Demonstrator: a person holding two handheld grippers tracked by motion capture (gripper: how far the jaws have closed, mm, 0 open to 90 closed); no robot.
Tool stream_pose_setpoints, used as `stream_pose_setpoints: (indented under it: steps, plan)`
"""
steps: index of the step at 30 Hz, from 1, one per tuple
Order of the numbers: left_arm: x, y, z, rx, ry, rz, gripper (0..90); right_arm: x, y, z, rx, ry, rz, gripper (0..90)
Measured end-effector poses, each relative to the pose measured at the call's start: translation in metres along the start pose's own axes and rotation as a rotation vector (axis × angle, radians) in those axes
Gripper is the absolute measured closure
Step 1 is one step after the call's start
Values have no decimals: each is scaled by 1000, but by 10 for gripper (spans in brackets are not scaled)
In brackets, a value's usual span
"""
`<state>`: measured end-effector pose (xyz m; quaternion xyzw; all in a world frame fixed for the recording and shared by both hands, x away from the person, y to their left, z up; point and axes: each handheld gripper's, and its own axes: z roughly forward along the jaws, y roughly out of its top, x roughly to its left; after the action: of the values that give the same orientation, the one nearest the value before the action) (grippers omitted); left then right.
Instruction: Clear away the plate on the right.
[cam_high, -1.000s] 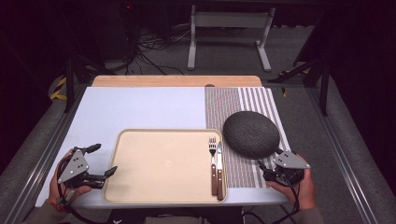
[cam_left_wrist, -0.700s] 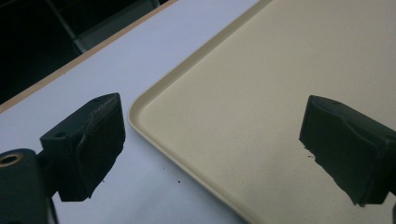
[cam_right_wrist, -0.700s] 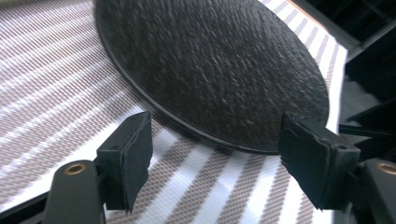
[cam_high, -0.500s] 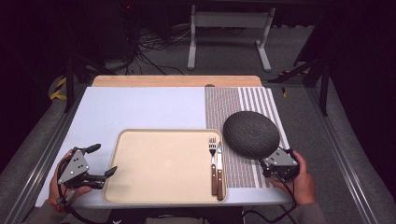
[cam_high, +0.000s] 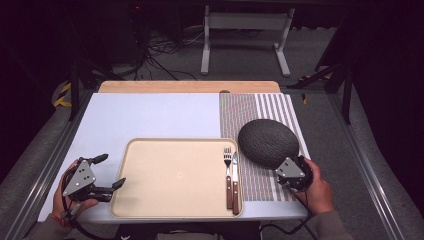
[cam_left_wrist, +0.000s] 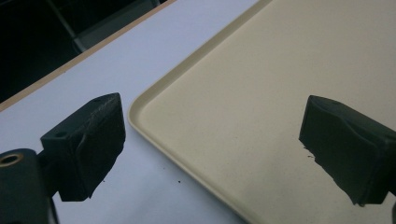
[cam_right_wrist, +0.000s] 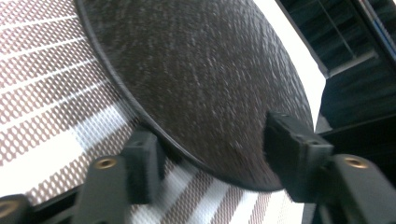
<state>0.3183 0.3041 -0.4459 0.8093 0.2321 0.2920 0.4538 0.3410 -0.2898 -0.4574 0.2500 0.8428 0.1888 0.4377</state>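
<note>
Closing our right tool (cam_high: 284, 169) over the near rim of the dark round placemat (cam_high: 267, 142), jaws straddling its edge, not yet clamped; left tool (cam_high: 111, 171) apart.

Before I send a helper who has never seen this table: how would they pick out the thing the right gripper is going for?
Find the striped mat on the table's right side. On its near half lies a dark, round, domed woven piece, its near edge between the jaws of the right gripper, which have just been closing. Unlike the flat beige tray and the fork and knife beside it, it is black and round.
</note>
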Motion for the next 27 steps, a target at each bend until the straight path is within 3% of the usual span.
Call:
stream_pose_setpoints:
  steps: [4, 9, 16, 18, 20, 22, 27]
  plan:
    - [1, 0, 0, 2, 4, 5, 77, 6, 6, 4, 3, 9, -73, 619]
    - [1, 0, -1, -2, 7, 7, 77, 14, 17, 7, 2, -47, -208, 732]
    - [1, 0, -1, -1, 6, -2, 77, 19, 31, 8, -14, -71, -275, 801]
    - [1, 0, -1, -3, 7, -4, 77, 22, 37, 7, 2, -110, -337, 841]
    - [1, -1, -1, -3, 7, -7, 76, 23, 39, 6, 3, -118, -358, 858]
    - [1, 0, -1, -1, 8, -1, 76, 22, 42, 5, -10, -122, -330, 862]
    - [1, 0, -1, -4, 9, -8, 76, 25, 46, 3, -9, -118, -341, 863]
